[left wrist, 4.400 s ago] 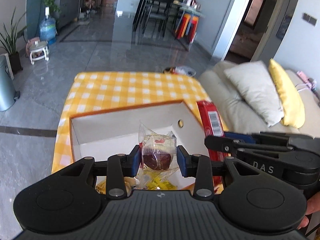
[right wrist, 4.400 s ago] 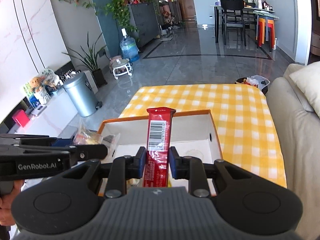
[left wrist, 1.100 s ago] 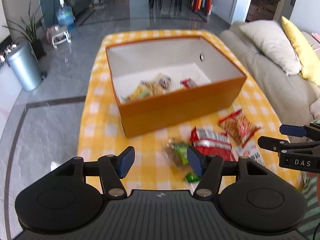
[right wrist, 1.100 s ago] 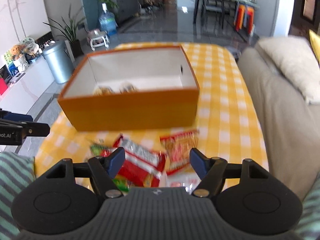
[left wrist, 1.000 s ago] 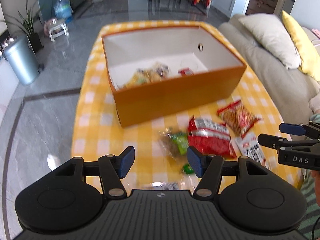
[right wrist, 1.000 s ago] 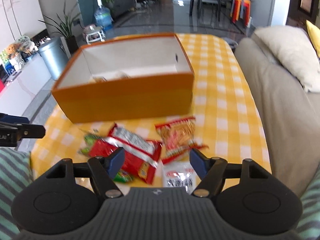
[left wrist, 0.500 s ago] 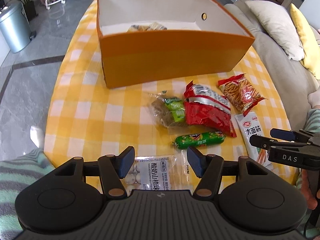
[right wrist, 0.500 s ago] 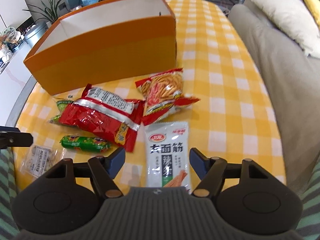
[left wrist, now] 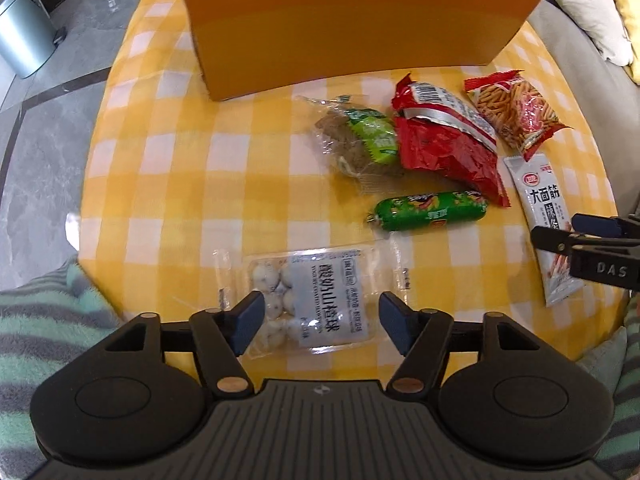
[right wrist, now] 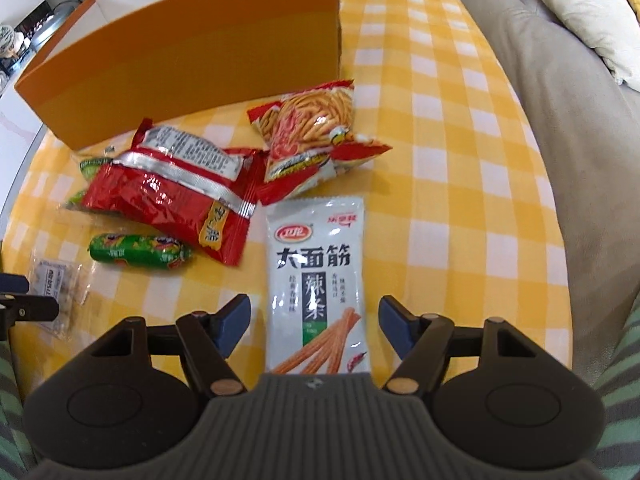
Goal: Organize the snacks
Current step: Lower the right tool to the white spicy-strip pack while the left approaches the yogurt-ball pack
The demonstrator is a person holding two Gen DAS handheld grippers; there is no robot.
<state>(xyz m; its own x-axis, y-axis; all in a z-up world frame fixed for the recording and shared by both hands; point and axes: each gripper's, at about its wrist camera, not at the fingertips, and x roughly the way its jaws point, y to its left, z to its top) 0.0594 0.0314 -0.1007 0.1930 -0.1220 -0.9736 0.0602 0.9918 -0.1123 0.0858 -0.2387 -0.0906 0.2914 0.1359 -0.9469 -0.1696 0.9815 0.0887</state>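
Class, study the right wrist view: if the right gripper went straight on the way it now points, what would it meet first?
Most likely the white spicy-strip packet, lying flat on the checked tablecloth between the open jaws of the right gripper. How far above it the jaws are is unclear.

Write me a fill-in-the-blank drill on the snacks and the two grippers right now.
The left hand-held gripper hangs open over the clear pack of ____ balls.
The right hand-held gripper straddles the ____ spicy-strip packet.
The sausage has a ____ wrapper.
The snack box is ____.

Missing: white; grey; green; orange
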